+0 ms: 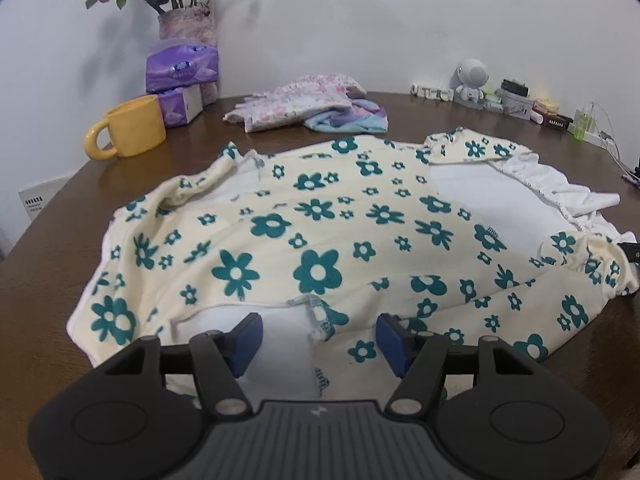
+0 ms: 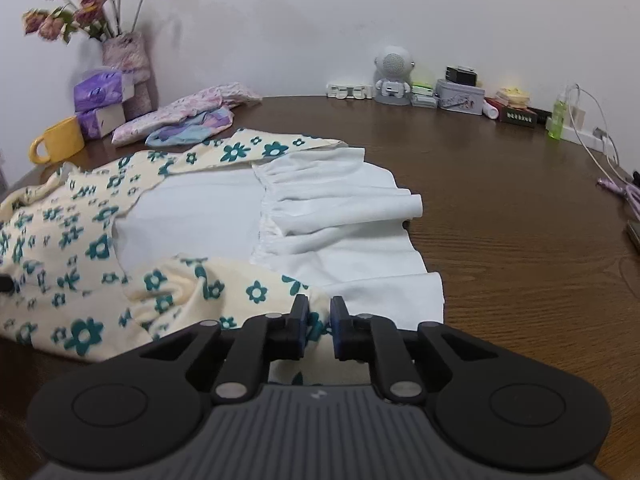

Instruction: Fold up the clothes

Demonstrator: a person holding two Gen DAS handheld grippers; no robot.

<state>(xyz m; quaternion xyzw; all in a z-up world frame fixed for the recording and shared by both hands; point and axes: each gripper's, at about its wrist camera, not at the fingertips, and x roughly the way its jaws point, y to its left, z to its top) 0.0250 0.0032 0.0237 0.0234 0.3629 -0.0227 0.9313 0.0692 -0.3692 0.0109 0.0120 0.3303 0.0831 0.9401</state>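
1. left wrist view: the left gripper (image 1: 319, 338) hovers low over the near edge of the flower-print garment (image 1: 320, 232), its blue-padded jaws spread wide with nothing between them. the garment lies spread across the middle of the brown table (image 1: 48, 240); a yellow mug (image 1: 132, 126) and a small heap of pastel clothes (image 1: 308, 108) sit beyond it.
2. right wrist view: the right gripper (image 2: 319, 330) has its jaws nearly together, pinching a flower-print sleeve (image 2: 224, 284) of the garment, beside the white ruffled skirt part (image 2: 348, 216).
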